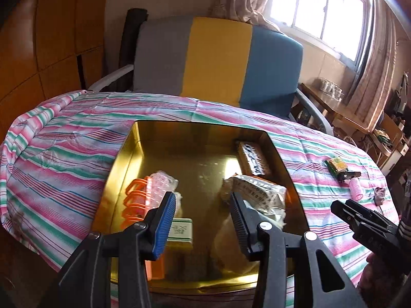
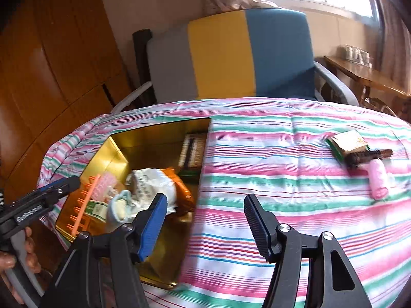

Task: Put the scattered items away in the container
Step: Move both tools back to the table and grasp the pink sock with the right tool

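Both empty and spread wide, left gripper (image 1: pixel 203 220) over gold rectangular metal tin (image 1: pixel 123 159), right gripper (image 2: pixel 205 218) over striped cloth (image 2: pixel 282 154); far-right green packet (image 2: pixel 346 142), dark comb (image 2: pixel 370 155) and pink roller (image 2: pixel 377 179) touch, so one risks dragging another.

Packets in tin (image 2: pixel 120 151), comb (image 2: pixel 370 154) on cloth (image 2: pixel 257 179) to right

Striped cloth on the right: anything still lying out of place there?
Yes. A green-edged packet, a dark brown item and a pink roll lie clustered on the cloth, outside the gold tin. Both tongs are open.
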The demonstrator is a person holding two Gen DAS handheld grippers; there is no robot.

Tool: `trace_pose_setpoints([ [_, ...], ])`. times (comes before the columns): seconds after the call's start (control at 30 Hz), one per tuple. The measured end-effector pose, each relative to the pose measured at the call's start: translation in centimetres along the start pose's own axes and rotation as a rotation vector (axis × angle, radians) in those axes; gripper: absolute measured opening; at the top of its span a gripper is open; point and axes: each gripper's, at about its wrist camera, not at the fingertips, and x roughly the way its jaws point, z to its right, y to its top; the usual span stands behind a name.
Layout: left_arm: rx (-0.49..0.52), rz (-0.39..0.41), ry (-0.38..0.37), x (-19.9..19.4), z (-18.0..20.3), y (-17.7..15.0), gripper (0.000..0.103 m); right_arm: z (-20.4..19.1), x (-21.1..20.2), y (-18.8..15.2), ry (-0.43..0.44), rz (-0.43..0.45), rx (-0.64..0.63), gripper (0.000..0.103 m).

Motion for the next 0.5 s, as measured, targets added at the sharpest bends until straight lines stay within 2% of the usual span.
trace_pose_setpoints([
  [0.23, 0.150, -0.053, -0.155, 0.6, 7.8, -0.9, 0.045, 11.3, -2.3, -2.1, -0.191, -0.016, 0.186, 0.067],
  [0.5, 0.323, -0.166, -0.315, 3.2, 18.6, -2.5, 0.046, 24.0, -7.2, -4.4, -0.391, 0.044, 0.426, 0.070],
])
